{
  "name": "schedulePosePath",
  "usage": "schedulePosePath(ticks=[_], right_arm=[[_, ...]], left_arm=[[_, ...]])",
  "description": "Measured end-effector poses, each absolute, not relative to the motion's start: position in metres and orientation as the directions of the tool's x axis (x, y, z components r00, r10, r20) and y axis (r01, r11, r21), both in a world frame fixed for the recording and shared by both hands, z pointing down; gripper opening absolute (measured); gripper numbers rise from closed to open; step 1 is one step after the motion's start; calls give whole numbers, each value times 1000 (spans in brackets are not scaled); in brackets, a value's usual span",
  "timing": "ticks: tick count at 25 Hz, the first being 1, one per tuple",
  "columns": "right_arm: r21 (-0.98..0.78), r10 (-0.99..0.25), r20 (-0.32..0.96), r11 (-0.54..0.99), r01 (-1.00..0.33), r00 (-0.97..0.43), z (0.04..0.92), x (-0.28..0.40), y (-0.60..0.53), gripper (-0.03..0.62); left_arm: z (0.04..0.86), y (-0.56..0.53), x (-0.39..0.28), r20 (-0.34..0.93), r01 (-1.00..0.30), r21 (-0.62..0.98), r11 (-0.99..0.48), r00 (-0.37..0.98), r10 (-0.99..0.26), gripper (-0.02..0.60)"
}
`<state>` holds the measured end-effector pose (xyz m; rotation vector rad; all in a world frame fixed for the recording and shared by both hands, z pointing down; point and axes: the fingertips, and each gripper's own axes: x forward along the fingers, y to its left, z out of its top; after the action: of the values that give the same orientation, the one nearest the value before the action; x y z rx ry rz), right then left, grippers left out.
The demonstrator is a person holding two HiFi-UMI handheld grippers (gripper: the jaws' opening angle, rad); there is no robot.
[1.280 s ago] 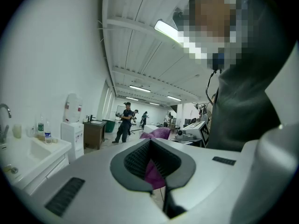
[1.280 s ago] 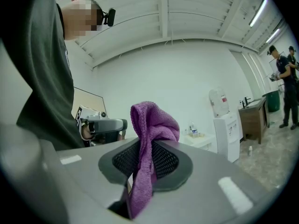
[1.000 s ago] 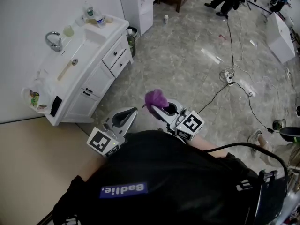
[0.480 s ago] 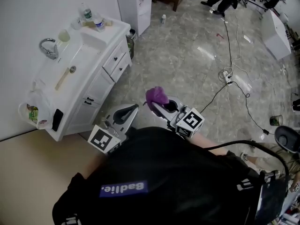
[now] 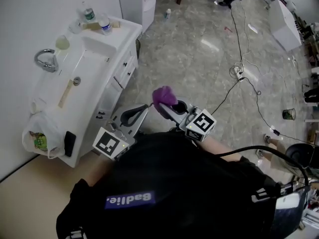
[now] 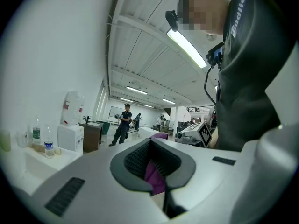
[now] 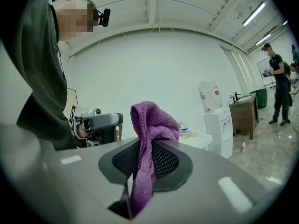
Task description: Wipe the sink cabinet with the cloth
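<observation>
1. Since the purple cloth [image 5: 164,95] is bunched up at the tip of the right gripper [image 5: 163,105], that's where the task's thing sits: up in the air in front of the person, well apart from the sink cabinet [image 5: 121,71].
2. Right gripper view shows its jaws clamped on the cloth [image 7: 152,125], a fat fold poking out above and a tail hanging down through the gap.
3. Left gripper [image 5: 138,113] sits just beside the right one. Its jaws are brought together at the tips with nothing in them. The purple showing through the gap looks to me like the cloth beyond, not something it's gripping.
4. The cabinet is off to the left against the wall, with a faucet [image 5: 45,59], a couple of bottles [image 5: 88,13] at the far end and a plastic bag [image 5: 37,136] hanging off the near end.
5. My read: this is the carry-over step, and no wiping has started.
6. Next move needs the right gripper swung left and down so the loose fold lands flat on the white top or the drawer fronts, clear of the bottles.
</observation>
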<state>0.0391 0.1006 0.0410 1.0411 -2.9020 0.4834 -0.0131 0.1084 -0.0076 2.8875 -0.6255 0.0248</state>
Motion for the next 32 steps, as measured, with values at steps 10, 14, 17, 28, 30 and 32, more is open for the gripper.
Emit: schedulePosePath(ticks=[10,14,17,28,30,32], right_arm=[[-288,-568,112,766,-574,-815,56,56,50,57],[-285,-530,105,795,-536,-841,65,71,25,57],[-287,-512,103,806,-518,-853,77,88,15,57],[-309,-519,137,787,-534,-844,188,114,-74,57],[-301,-528,124,787,-539,-840,210,116,-87,57],[-292,-531,110,790,-538,-840,234,114,-97,57]], left_arm=[[2,68,2,87,-481,188,-857,877,-473,0],[10,47,21,102,-516,195,-834,856,-506,0],[18,37,37,103,-535,194,-822,845,-526,0],[123,-36,64,152,-561,175,-809,827,-541,0],[149,-42,67,170,-555,160,-816,830,-531,0],[179,-49,69,176,-554,150,-819,830,-529,0]])
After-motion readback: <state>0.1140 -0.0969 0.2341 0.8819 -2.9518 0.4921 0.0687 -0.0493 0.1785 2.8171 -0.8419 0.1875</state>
